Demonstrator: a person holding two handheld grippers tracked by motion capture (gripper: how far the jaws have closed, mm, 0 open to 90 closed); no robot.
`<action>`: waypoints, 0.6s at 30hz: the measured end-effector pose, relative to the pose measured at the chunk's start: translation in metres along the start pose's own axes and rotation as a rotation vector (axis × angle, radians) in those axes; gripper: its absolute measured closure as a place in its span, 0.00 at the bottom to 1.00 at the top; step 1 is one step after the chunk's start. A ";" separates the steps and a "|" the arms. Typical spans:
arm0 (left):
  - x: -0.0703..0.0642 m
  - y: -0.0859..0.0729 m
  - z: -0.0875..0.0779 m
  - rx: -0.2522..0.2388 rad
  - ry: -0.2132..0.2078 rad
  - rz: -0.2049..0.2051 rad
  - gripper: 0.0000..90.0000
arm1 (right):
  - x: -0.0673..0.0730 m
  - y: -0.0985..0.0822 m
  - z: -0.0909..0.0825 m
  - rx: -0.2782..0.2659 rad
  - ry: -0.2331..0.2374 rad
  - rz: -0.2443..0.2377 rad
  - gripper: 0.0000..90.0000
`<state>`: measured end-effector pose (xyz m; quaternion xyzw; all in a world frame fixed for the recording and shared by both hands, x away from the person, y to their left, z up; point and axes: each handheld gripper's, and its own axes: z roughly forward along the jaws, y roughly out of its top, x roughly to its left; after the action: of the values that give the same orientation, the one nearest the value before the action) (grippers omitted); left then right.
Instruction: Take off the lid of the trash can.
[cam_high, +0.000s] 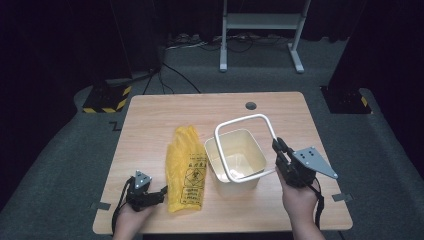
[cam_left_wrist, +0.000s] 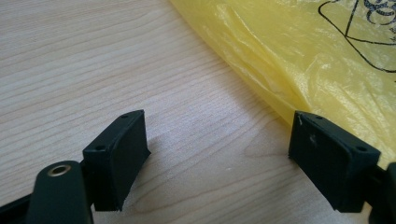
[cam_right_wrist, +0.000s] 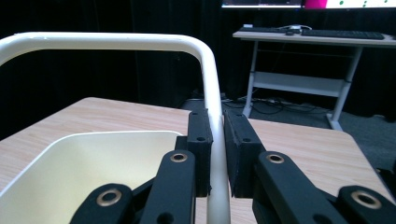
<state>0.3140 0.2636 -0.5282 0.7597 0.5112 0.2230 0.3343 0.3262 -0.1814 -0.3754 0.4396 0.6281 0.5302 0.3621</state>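
Note:
A cream plastic bin (cam_high: 239, 160) stands on the wooden table (cam_high: 160, 115), right of centre. Over its mouth a white rim ring (cam_high: 243, 120) is held lifted and tilted. My right gripper (cam_high: 276, 147) is shut on the ring's right side; in the right gripper view the white ring (cam_right_wrist: 212, 100) runs up between the two black pads (cam_right_wrist: 201, 140). A folded yellow biohazard bag (cam_high: 186, 167) lies flat left of the bin. My left gripper (cam_high: 162, 191) rests low on the table by the bag's lower left edge, jaws open, with bare wood between them and the yellow bag (cam_left_wrist: 308, 56) just beyond the right jaw.
A round cable hole (cam_high: 251, 106) sits near the table's far edge. Beyond the table stand a white desk frame (cam_high: 260, 25) and yellow-and-black striped floor bases (cam_high: 107, 100). Bare wood lies left of the bag.

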 end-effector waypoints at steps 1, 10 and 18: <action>0.000 0.000 0.000 0.000 0.000 0.000 0.22 | -0.002 0.000 -0.001 0.000 -0.005 -0.001 0.91; 0.000 0.000 0.000 -0.001 -0.002 0.002 0.22 | -0.033 -0.008 -0.011 0.019 -0.072 0.019 0.91; 0.000 0.000 0.000 0.000 -0.001 0.002 0.22 | -0.059 -0.013 -0.021 0.021 -0.126 0.034 0.91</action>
<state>0.3144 0.2633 -0.5282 0.7603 0.5102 0.2230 0.3345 0.3249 -0.2444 -0.3849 0.4865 0.6021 0.5009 0.3871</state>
